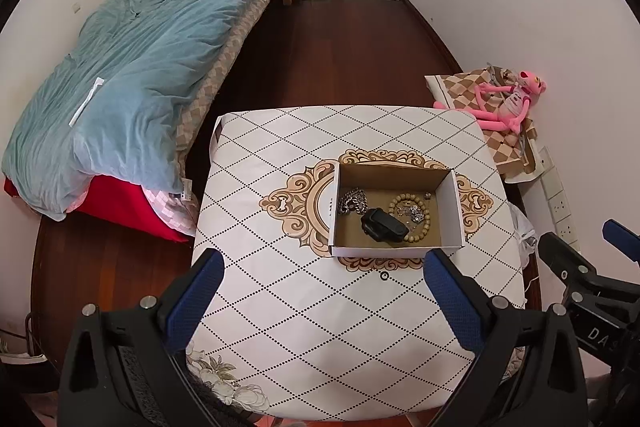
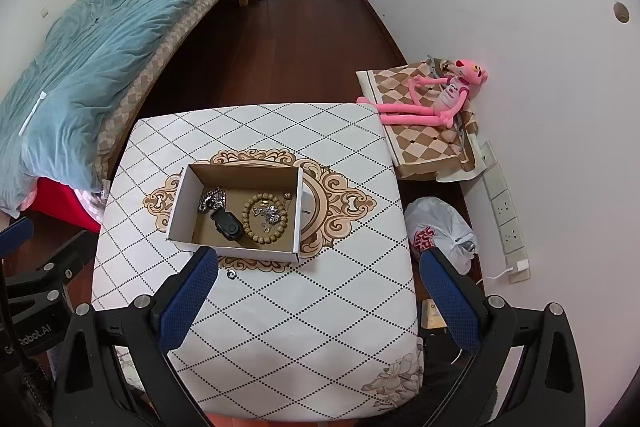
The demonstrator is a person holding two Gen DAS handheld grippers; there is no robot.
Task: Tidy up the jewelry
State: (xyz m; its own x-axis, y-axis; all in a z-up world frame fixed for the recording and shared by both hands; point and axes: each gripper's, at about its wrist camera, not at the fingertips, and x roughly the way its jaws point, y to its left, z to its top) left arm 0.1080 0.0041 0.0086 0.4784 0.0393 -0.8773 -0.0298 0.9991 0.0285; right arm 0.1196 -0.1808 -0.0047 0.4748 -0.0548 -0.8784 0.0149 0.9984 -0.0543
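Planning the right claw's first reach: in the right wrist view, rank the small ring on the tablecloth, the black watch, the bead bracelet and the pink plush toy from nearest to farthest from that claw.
1. Small ring, on the cloth just ahead of the right claw, left of centre.
2. Black watch, inside the cardboard box, near its front.
3. Bead bracelet, in the box right of the watch; too close to separate.
4. Pink plush toy, far right by the wall.

A pink plush toy (image 2: 436, 99) lies near a white plastic bag (image 2: 438, 231) beside the bed (image 1: 132, 75).

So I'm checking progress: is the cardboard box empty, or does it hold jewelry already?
Not empty. The open cardboard box holds a silver chain, a beaded bracelet and a black watch.
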